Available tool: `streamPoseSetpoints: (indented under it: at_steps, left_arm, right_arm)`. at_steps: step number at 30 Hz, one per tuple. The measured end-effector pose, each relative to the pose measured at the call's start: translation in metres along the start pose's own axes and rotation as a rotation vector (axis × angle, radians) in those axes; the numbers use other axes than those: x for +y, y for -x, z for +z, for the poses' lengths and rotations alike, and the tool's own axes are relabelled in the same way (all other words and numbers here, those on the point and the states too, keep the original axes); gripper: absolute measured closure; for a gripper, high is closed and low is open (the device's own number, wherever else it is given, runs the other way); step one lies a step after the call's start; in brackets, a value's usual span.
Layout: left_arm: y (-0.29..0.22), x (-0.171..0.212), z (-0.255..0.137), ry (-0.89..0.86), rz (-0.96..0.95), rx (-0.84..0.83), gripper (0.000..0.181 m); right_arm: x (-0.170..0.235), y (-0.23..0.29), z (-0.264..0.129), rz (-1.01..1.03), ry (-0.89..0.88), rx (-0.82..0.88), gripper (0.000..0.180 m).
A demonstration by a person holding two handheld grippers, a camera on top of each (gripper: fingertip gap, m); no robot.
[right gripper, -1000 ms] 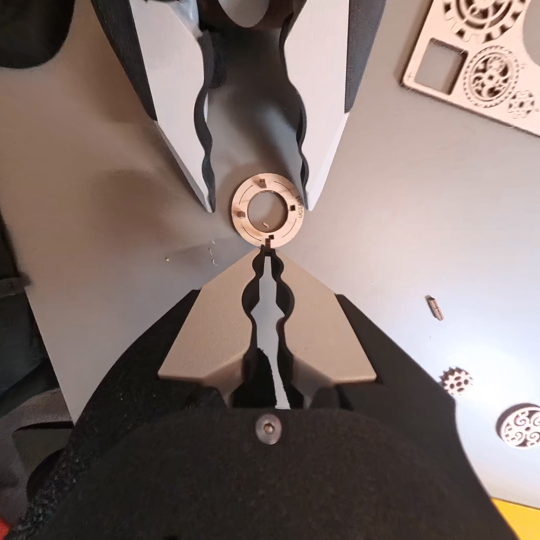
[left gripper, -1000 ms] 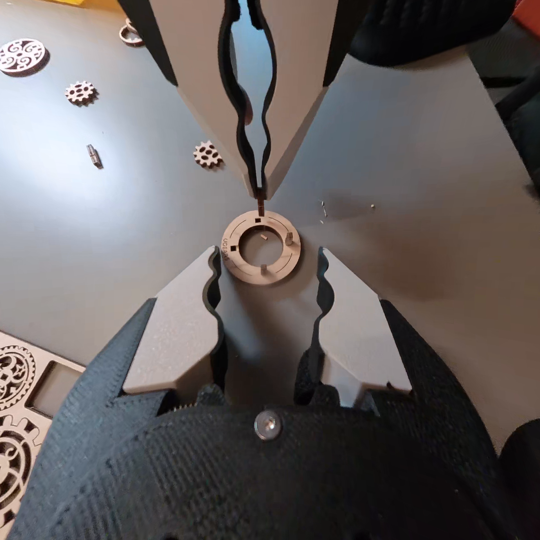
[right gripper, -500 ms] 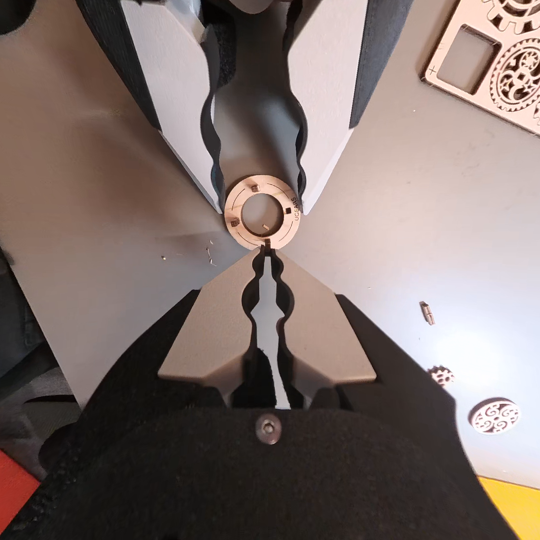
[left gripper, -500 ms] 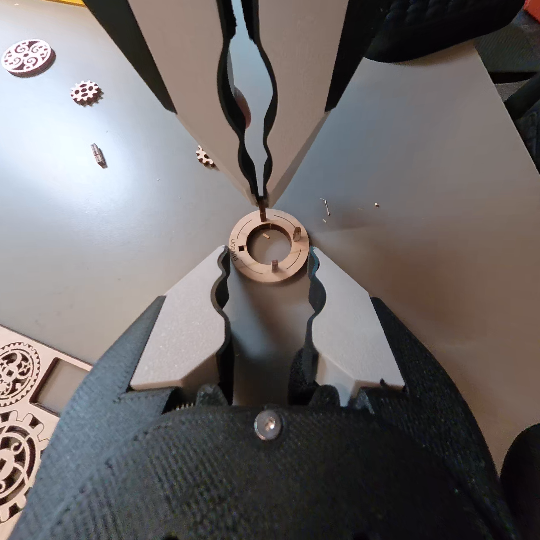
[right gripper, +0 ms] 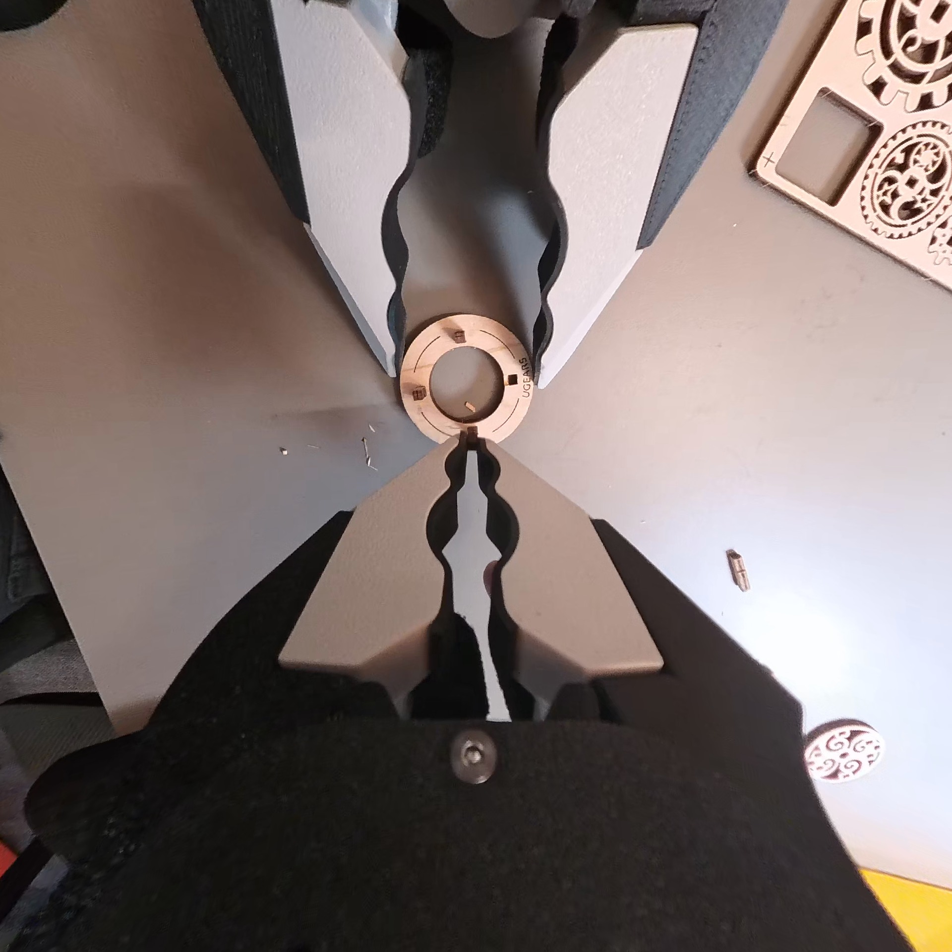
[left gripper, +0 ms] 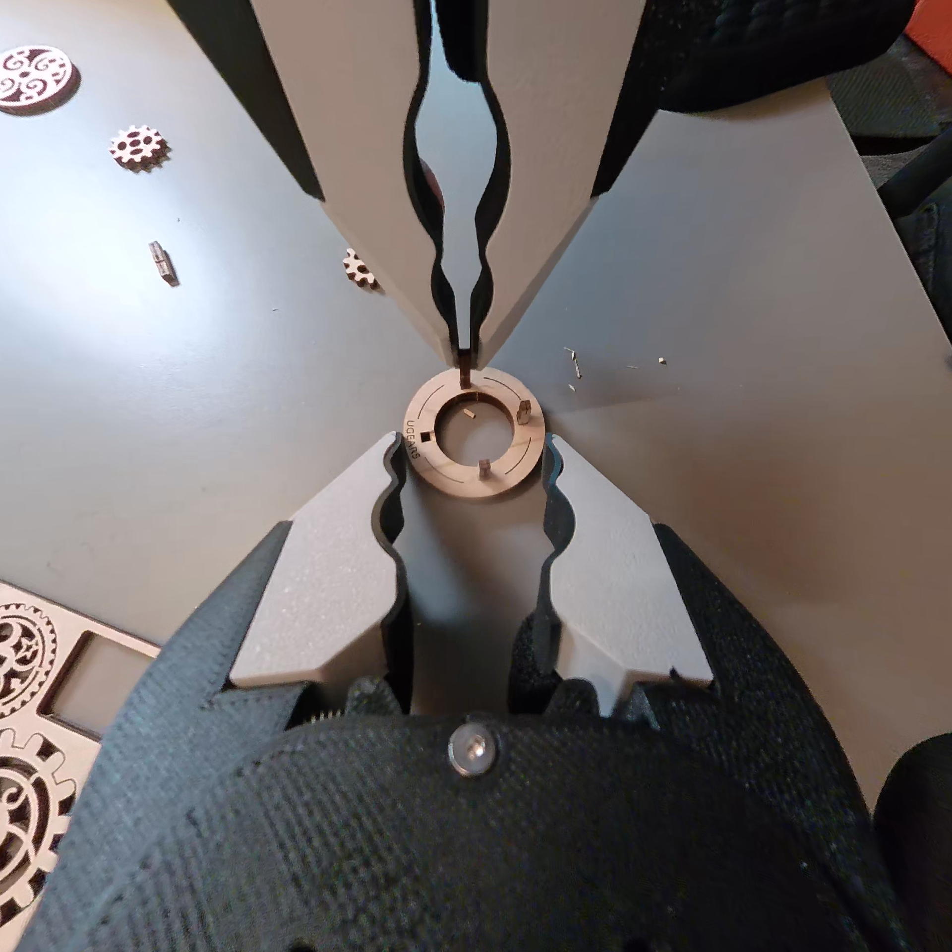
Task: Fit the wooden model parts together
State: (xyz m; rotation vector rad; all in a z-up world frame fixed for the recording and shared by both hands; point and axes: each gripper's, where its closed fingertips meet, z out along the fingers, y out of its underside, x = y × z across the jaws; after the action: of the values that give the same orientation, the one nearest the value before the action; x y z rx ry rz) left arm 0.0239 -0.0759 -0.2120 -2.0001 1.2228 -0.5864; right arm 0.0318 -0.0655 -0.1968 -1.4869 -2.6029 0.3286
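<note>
The right gripper [right gripper: 468, 444] is pinching a small peg [left gripper: 464, 369] over the wooden ring [left gripper: 473, 437]. The left gripper [left gripper: 473, 447] is bracketing the ring, fingers wide. Loose gears [left gripper: 139, 148] are lying well apart on the table [left gripper: 206, 391]

My wooden ring [left gripper: 473, 443] lies flat on the grey table [left gripper: 206, 402]: pale, with a round centre hole, two short pegs standing in it and one empty square slot. A third small peg [left gripper: 464, 372] stands upright at its far edge.
</note>
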Motion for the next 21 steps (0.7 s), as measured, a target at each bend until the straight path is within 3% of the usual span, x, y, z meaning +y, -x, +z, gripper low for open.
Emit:
streamPoseSetpoints:
  at_steps: [21]
  left_arm:
    - [0.002,0.003,-0.004,0.0,-0.012,0.007,0.128]
  right_arm:
    - [0.009,0.0,0.005,-0.053,0.008,-0.016,0.179]
